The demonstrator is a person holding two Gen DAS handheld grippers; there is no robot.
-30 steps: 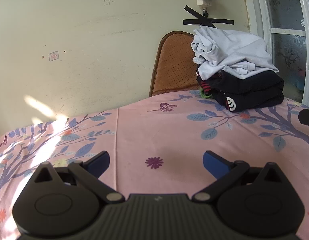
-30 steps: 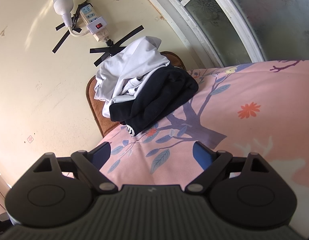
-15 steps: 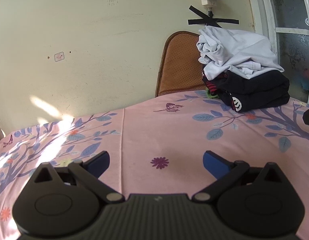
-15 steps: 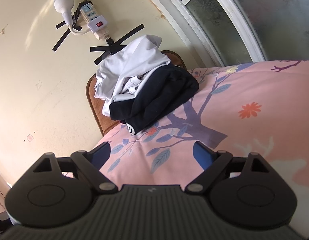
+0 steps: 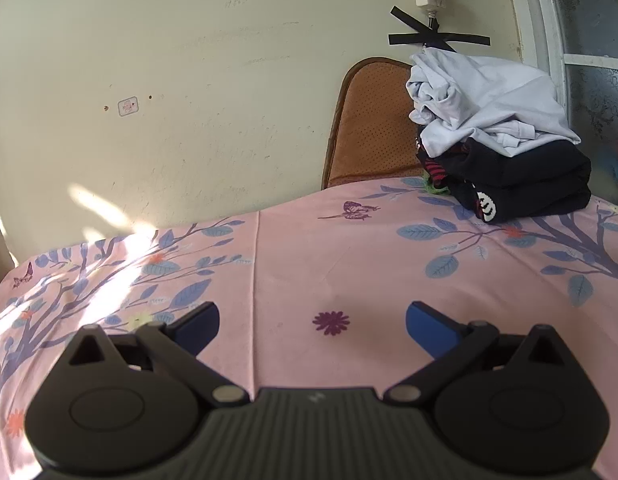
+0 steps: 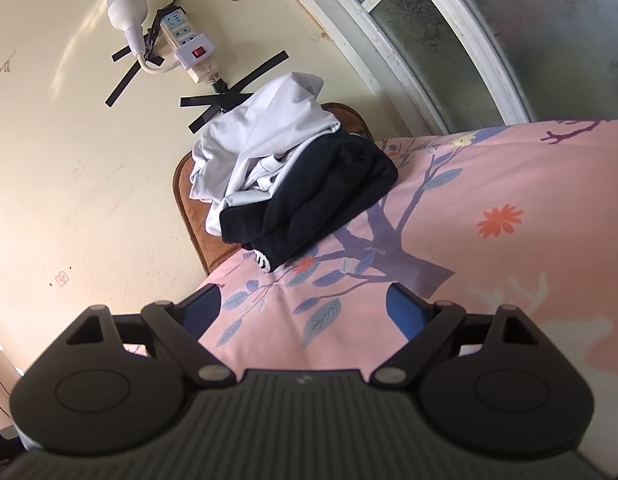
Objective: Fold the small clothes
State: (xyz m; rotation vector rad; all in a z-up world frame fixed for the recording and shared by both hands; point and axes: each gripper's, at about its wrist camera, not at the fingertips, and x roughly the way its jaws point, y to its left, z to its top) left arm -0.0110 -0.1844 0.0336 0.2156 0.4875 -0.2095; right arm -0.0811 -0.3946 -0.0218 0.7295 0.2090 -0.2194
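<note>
A pile of clothes sits at the far edge of a pink flowered tablecloth (image 5: 349,264). A crumpled white garment (image 5: 485,104) lies on top of folded black garments (image 5: 521,184). The same white garment (image 6: 265,148) and black garments (image 6: 329,192) show in the right wrist view. My left gripper (image 5: 312,320) is open and empty, low over the bare cloth, well short of the pile. My right gripper (image 6: 305,308) is open and empty, over the cloth (image 6: 489,184) in front of the pile.
A brown chair back (image 5: 369,128) stands behind the table against a cream wall. A taped power strip (image 6: 189,44) with a bulb (image 6: 125,8) hangs above the pile. A window frame (image 6: 393,48) is at the right. Sunlight falls on the cloth's left part (image 5: 109,264).
The left wrist view has drifted slightly, so the pile sits further right and lower in frame. The right gripper has barely moved. Both stay open.
</note>
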